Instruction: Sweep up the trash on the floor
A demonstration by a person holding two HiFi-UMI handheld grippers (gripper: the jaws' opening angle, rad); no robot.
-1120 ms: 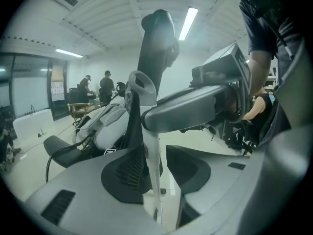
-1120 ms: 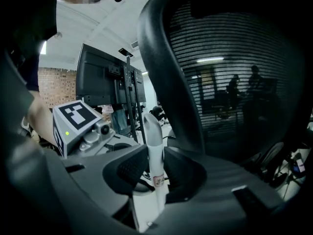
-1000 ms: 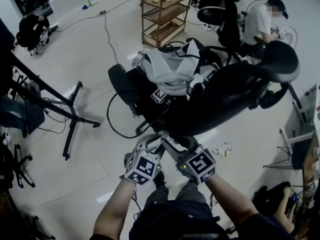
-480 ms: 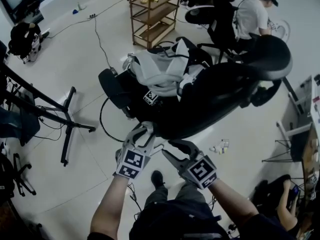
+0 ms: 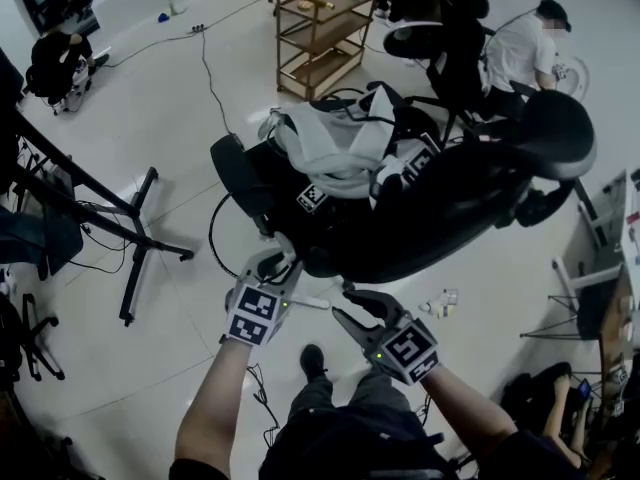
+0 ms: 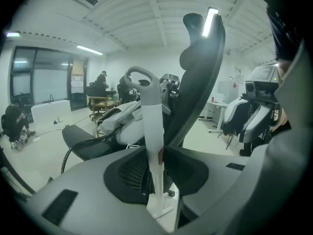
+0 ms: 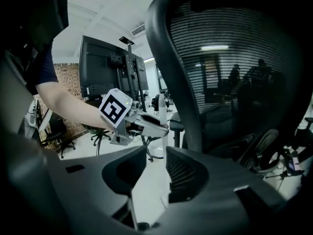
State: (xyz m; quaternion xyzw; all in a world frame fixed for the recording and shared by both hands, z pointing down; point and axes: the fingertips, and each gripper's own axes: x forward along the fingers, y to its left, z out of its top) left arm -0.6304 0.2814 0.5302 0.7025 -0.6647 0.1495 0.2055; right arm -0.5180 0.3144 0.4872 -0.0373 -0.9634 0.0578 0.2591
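Your left claw (image 6: 157, 160) gripped the white loop-topped handle (image 6: 149, 116), jaws just easing wider. Your right claw (image 7: 156, 168), empty and agape, had just been narrowing. The trash (image 5: 443, 300) lay unswept on the floor (image 5: 180, 148) beside the office chair (image 5: 450, 208). Next, I'd say, carry that handle over to it.

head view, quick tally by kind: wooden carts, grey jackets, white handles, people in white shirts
wooden cart: 1
grey jacket: 1
white handle: 1
person in a white shirt: 1
total: 4
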